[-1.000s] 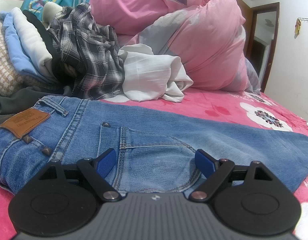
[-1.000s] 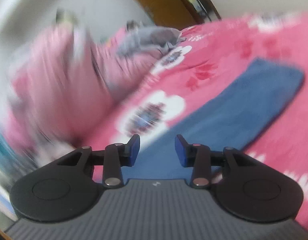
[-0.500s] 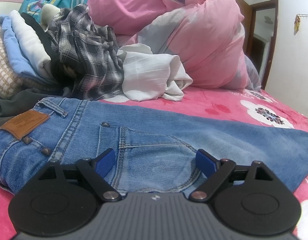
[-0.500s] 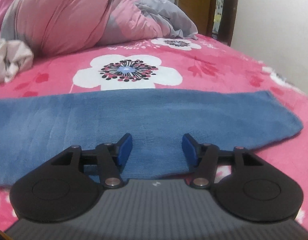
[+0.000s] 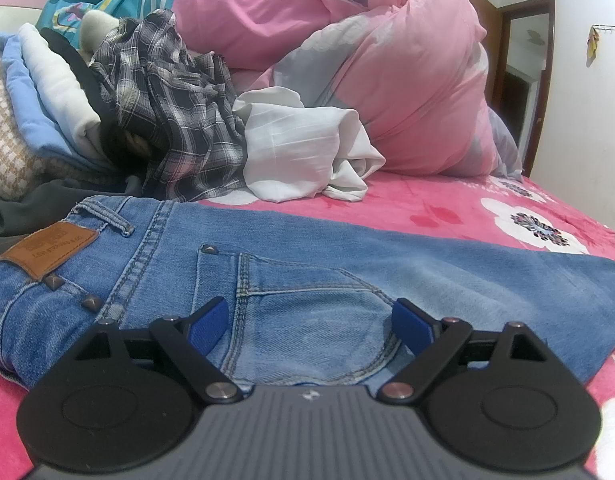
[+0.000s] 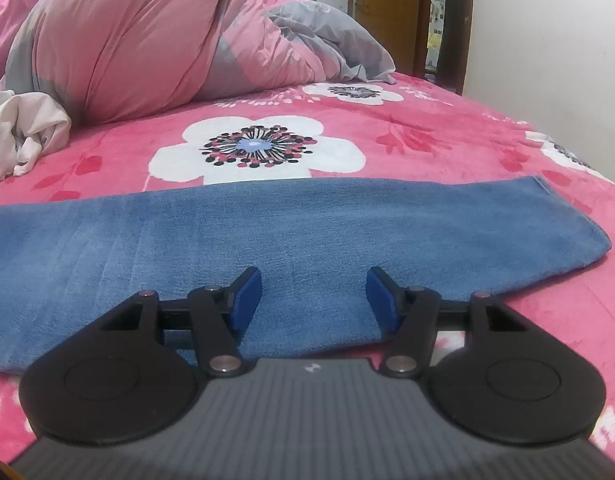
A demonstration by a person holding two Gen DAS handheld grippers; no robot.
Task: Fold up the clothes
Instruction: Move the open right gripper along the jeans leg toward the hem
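Your right gripper point(image 6: 314, 298) has swung round since a second ago: then its view was a tilted blur across the bed, and now it looks level over the lower leg of the jeans point(image 6: 235, 248), with its jaws having just been opening and nothing pinched between the blue pads point(image 6: 247, 298); they stand apart above the denim, released. Your left gripper point(image 5: 307, 326) has hardly shifted in that time and hangs over the seat of the jeans point(image 5: 315, 280), jaws spread wide on either side of the back pocket point(image 5: 307, 328), gripping nothing. The jeans lie flat and lengthwise across the pink flowered bedspread point(image 6: 427, 136), waistband toward your left with the brown leather patch point(image 5: 49, 250) and a belt loop showing, the leg running off to your right and ending in a hem point(image 6: 563, 204) near the bed's far side. Behind the waistband you have a heap of other clothes: a grey plaid shirt point(image 5: 175, 112), a crumpled white garment point(image 5: 303, 152) just beside it, and folded white and light blue pieces point(image 5: 47, 96) stacked at the left. A bundled pink and grey duvet point(image 5: 387, 80) rises behind them, and a dark wooden door point(image 6: 383, 12) stands at the end of the room
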